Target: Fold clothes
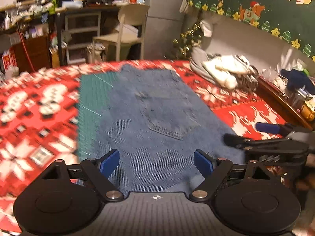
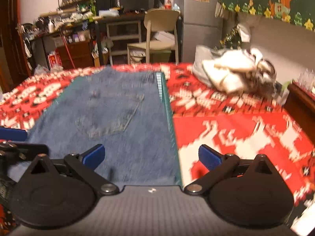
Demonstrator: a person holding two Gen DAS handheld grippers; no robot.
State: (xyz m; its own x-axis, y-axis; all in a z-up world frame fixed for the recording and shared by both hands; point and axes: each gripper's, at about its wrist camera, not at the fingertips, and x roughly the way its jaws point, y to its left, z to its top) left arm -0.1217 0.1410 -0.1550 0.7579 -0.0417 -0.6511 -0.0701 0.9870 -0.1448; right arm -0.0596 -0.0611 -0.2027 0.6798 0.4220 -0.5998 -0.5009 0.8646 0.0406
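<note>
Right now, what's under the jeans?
A green cutting mat lies under the jeans, showing along their left side and as a thin strip on the right in the right wrist view. It rests on the red patterned cloth. The rest is covered.

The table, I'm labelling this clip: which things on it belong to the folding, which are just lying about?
Folding:
jeans, spread flat
green mat beneath them
left gripper, open
right gripper, open

Lying about:
pile of pale clothes, far right, possibly next
clutter on the side shelf
chair
</note>
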